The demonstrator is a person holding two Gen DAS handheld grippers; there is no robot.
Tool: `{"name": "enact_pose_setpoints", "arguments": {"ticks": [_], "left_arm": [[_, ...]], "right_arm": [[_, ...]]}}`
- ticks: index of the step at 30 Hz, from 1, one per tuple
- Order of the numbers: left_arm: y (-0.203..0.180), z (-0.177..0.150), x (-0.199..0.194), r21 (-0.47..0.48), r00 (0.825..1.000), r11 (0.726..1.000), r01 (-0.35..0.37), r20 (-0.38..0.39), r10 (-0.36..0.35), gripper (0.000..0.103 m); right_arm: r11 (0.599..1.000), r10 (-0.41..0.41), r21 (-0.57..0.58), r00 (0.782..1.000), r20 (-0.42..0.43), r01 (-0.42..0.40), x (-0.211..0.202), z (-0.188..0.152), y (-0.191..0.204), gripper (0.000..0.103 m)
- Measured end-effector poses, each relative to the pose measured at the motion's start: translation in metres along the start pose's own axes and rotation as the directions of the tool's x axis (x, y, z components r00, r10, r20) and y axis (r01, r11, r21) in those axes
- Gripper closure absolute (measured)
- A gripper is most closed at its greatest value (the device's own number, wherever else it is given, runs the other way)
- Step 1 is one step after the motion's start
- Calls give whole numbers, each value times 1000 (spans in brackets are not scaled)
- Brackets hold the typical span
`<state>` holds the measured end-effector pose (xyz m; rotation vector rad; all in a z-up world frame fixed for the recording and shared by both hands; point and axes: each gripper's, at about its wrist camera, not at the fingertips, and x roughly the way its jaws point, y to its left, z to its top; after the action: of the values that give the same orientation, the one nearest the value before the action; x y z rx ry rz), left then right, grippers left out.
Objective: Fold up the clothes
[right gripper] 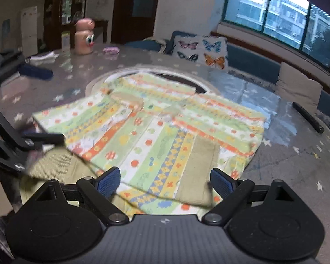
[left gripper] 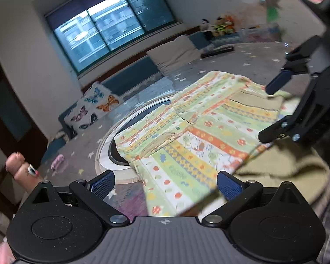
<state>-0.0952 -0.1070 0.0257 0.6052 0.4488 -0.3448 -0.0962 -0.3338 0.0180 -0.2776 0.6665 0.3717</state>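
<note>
A patterned garment (left gripper: pixel 187 136) with green, yellow and orange stripes lies spread on a round table (right gripper: pixel 275 165), partly folded, with olive trim panels showing. It also shows in the right wrist view (right gripper: pixel 156 136). My left gripper (left gripper: pixel 165 184) is open at the garment's near edge, its blue pads on either side of the cloth edge. My right gripper (right gripper: pixel 165 182) is open over the near hem by an olive panel (right gripper: pixel 198 171). The right gripper also shows in the left wrist view (left gripper: pixel 272 110), open above the cloth. The left gripper shows at the left edge of the right wrist view (right gripper: pixel 33 138).
An olive cloth (left gripper: pixel 286 169) lies under the garment's near side. A round inset ring (left gripper: pixel 112 145) sits in the table middle. A black stick (right gripper: pixel 308 116), a pink figure (right gripper: pixel 84 37), a purple item (right gripper: pixel 111 50) and butterfly cushions (right gripper: pixel 200 50) are farther off.
</note>
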Motion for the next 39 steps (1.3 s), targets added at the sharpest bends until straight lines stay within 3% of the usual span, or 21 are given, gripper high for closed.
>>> {"name": "enact_pose_setpoints", "arguments": {"ticks": [4, 11, 16, 19, 20, 22, 24, 27, 29, 33, 38, 39], "left_arm": [[-6, -14, -19, 125, 999, 992, 13, 39, -18, 2], [-29, -28, -28, 283, 990, 956, 83, 89, -113, 3], [-43, -20, -23, 321, 970, 936, 144, 140, -198, 14], [-48, -14, -20, 341, 951, 920, 194, 165, -262, 25], [-49, -12, -19, 341, 944, 916, 212, 169, -282, 34], [-49, -8, -15, 321, 932, 912, 255, 167, -320, 49], [-44, -2, -10, 275, 922, 913, 301, 161, -352, 72], [-31, 11, -4, 175, 918, 927, 332, 164, -360, 83], [-19, 21, 0, 102, 920, 936, 338, 173, -351, 89], [2, 39, 11, -15, 925, 940, 340, 184, -332, 92], [15, 51, 20, -75, 927, 936, 344, 184, -326, 93], [16, 53, 23, -77, 928, 936, 343, 181, -325, 93]], "right_arm": [[1000, 18, 12, 1000, -12, -18, 0, -2, 2, 12], [998, 41, 42, 999, -5, -41, -16, 0, -8, 12], [999, 31, 35, 999, -7, -31, -29, -3, -15, 12], [1000, 22, 18, 1000, -12, -22, -37, -9, -16, 13], [1000, 23, 10, 1000, -14, -23, -40, -11, -16, 13], [1000, 24, -8, 1000, -17, -24, -45, -14, -16, 13], [999, 25, -26, 1000, -20, -25, -51, -17, -16, 13], [998, 32, -58, 999, -24, -34, -56, -21, -15, 13], [996, 40, -81, 999, -26, -42, -59, -24, -14, 14], [989, 53, -140, 998, -21, -55, -54, -22, 0, 19], [979, 86, -184, 996, 5, -84, -37, -13, 11, 24], [977, 93, -193, 996, 10, -90, -33, -12, 14, 29]]}}
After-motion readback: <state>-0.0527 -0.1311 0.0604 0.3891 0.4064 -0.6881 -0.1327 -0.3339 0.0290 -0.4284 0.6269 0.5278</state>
